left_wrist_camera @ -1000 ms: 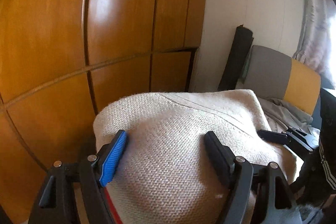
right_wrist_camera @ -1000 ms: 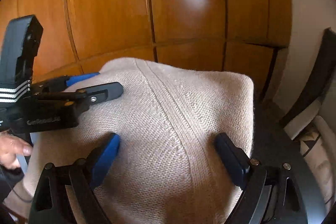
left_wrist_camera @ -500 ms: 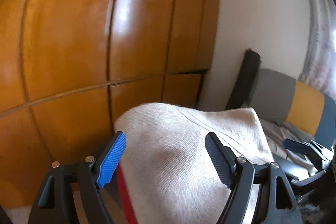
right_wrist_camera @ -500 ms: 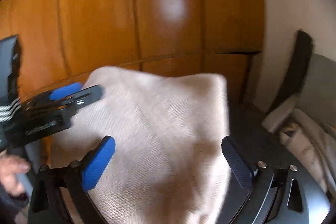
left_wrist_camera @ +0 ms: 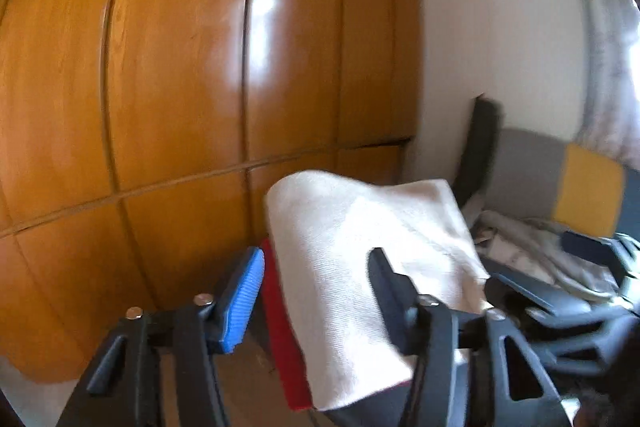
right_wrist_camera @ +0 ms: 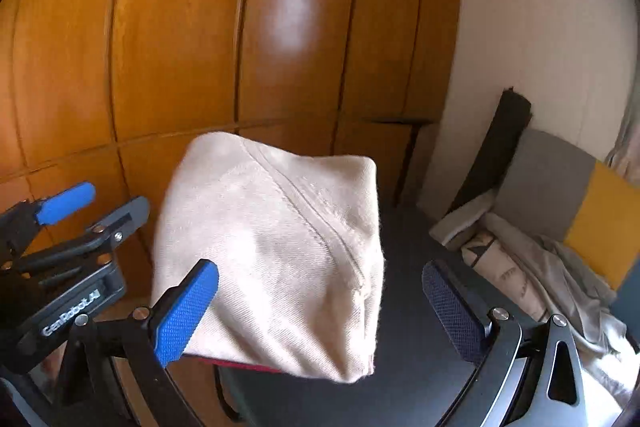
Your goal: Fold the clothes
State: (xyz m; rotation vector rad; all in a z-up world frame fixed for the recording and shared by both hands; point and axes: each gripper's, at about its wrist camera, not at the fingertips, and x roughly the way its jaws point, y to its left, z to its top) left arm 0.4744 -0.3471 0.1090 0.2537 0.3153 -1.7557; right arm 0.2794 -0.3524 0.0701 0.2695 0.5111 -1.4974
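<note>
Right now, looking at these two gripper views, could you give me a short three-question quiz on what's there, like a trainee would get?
1. True or false: the folded cream sweater lies on top of something red.
2. What stands behind the sweater: A) wooden wardrobe doors, B) a window, C) a bookshelf?
3. Is the right gripper gripping the sweater?

Key:
1. True; a red garment shows under its edge.
2. A, the wooden wardrobe doors.
3. No; its jaws stand wide apart, the pads clear of the cloth.
</note>
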